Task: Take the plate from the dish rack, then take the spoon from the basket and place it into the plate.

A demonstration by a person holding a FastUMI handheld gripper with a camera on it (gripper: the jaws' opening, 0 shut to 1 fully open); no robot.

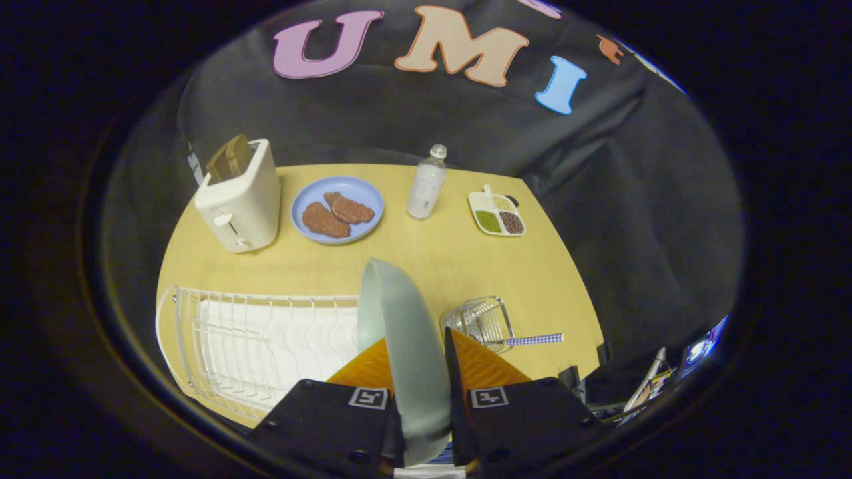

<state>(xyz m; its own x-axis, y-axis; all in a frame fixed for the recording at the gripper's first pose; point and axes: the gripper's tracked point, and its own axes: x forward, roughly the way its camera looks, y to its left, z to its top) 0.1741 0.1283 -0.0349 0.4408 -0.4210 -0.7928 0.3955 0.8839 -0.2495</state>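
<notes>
The yellow table (426, 266) is seen below. The white dish rack (253, 339) is to the left. The pale green plate (406, 346) is pinched on edge by the gripper (416, 349). The spoon (532, 340) is resting in the small wire basket (480, 322).

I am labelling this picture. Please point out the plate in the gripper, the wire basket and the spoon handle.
Pale green plate (399, 332): gripper view, its face between the fingers.
Wire basket (480, 320): gripper view, its side wires.
Spoon handle (536, 339): gripper view, chequered handle's middle.
</notes>
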